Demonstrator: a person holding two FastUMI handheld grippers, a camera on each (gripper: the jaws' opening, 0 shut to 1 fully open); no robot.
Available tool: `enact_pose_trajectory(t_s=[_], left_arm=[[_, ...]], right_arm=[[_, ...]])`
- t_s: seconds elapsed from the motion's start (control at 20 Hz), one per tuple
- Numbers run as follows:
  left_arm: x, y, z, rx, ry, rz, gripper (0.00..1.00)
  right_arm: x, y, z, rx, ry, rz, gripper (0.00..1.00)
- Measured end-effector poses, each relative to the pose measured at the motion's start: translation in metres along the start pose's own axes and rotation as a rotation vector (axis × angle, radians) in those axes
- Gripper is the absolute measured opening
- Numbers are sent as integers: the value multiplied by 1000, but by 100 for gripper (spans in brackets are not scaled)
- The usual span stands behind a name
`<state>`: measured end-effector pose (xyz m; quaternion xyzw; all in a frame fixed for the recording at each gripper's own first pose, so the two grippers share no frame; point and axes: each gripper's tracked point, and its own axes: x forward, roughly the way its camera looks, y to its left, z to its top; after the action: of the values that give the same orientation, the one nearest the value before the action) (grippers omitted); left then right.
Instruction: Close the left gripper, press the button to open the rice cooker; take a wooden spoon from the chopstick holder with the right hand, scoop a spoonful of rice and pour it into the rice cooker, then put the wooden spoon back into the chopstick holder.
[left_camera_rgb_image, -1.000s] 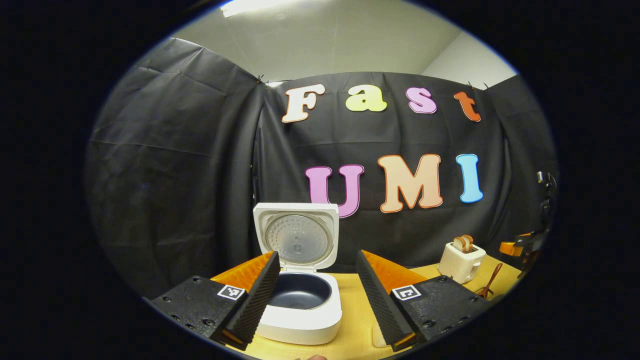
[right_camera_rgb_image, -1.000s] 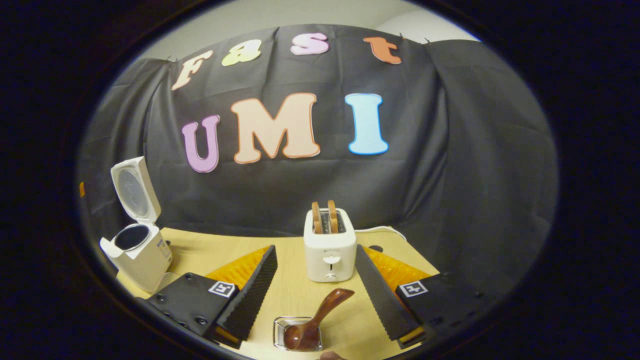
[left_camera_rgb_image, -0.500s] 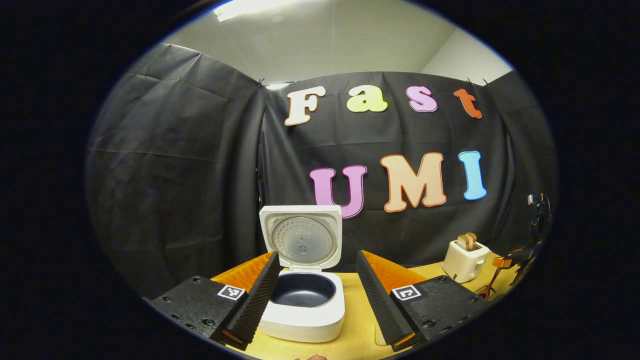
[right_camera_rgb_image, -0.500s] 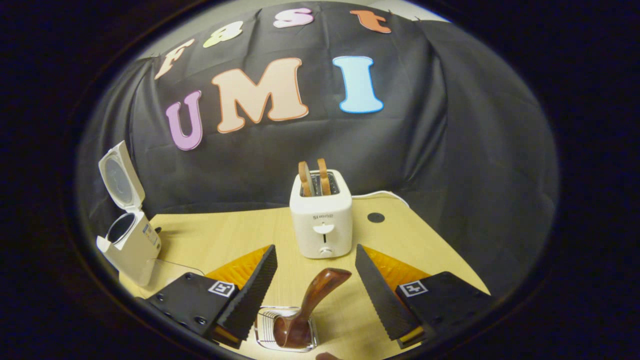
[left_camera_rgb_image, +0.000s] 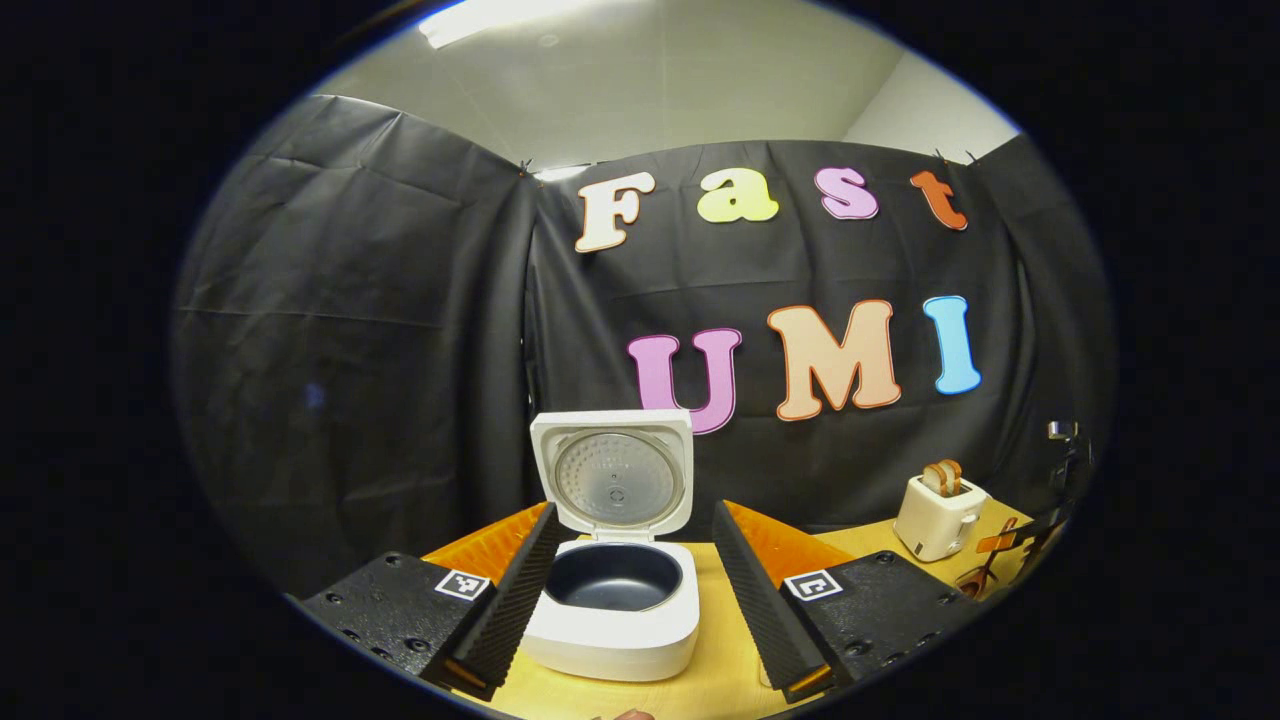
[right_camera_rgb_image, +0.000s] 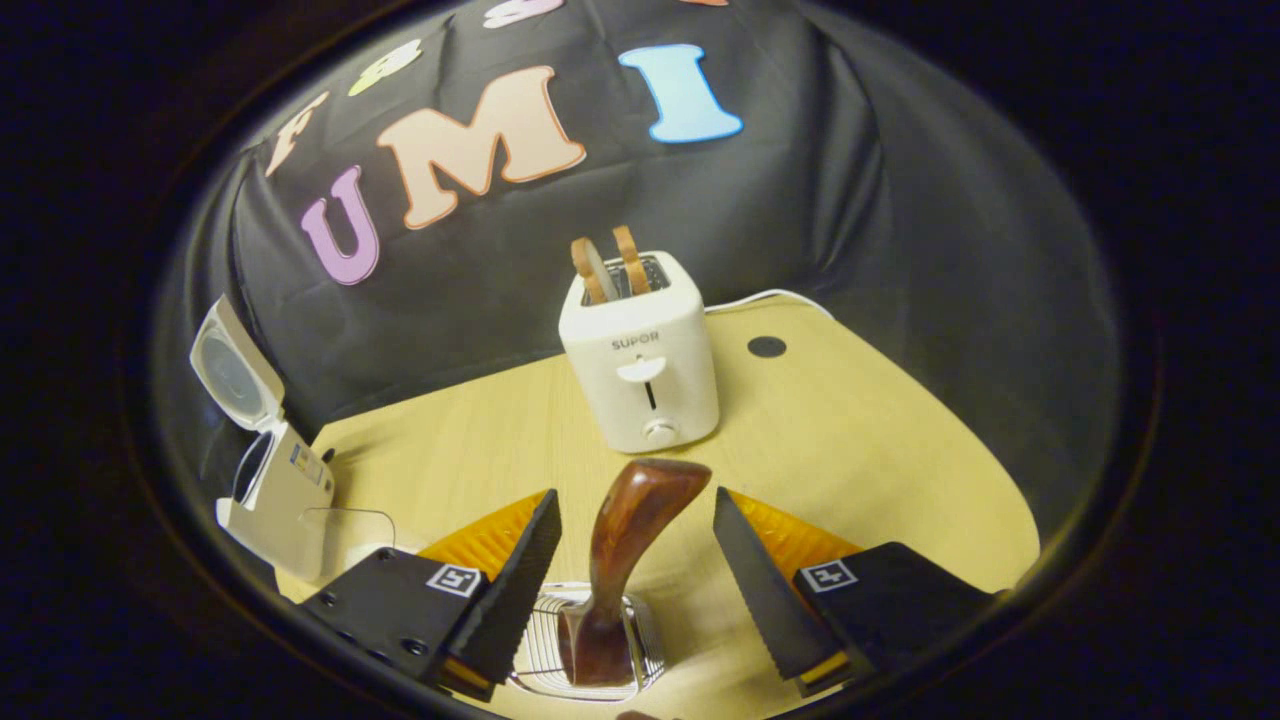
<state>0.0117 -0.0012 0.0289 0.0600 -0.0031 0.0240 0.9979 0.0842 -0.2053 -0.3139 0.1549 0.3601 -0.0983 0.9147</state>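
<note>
Above spoon (right_camera_rgb_image: 630, 540), right tongs (right_camera_rgb_image: 636, 570) gape.

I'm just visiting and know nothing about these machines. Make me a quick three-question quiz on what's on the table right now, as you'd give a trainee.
1. True or false: the rice cooker has its lid raised.
2. What stands in the wire chopstick holder, between the open fingers of the right gripper?
A) a wooden spoon
B) a fork
C) nothing
3. Fill in: the white appliance behind the holder, with two slices sticking out of its top, is a ____.

Key
1. True; the dark inner pot is exposed, seen between the open fingers of the left gripper.
2. A, the wooden spoon; its handle leans up between the fingers, ungripped.
3. toaster
</note>
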Motion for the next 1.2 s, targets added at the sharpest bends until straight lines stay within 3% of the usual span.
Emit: enact_pose_trajectory(t_s=[0.1, 0.3, 0.45, 0.55, 0.75, 0.85, 0.95, 1.2], left_arm=[[0, -1, -1, 1, 0, 2, 90], [-2, -2, -1, 7, 1, 1, 90], [-1, -2, 0, 14, 0, -3, 90], [-1, -3, 2, 19, -3, -5, 90], [0, 0, 2, 24, -6, -7, 90], [0, 1, 3, 18, -11, -10, 90], [1, 3, 5, 14, -19, -12, 90], [5, 7, 7, -12, -34, -31, 90]], right_arm=[[2, 5, -6, -14, 17, 11, 100], [2, 15, -20, -32, 56, 41, 64], [5, 21, -28, -41, 90, 54, 72], [1, 22, -30, -42, 88, 52, 39], [-5, 28, -26, -14, 63, 62, 19], [-13, 30, -23, -39, 35, 61, 14], [-22, 32, -13, -64, -6, 57, 17], [-51, 39, 9, -88, -78, 50, 14]])
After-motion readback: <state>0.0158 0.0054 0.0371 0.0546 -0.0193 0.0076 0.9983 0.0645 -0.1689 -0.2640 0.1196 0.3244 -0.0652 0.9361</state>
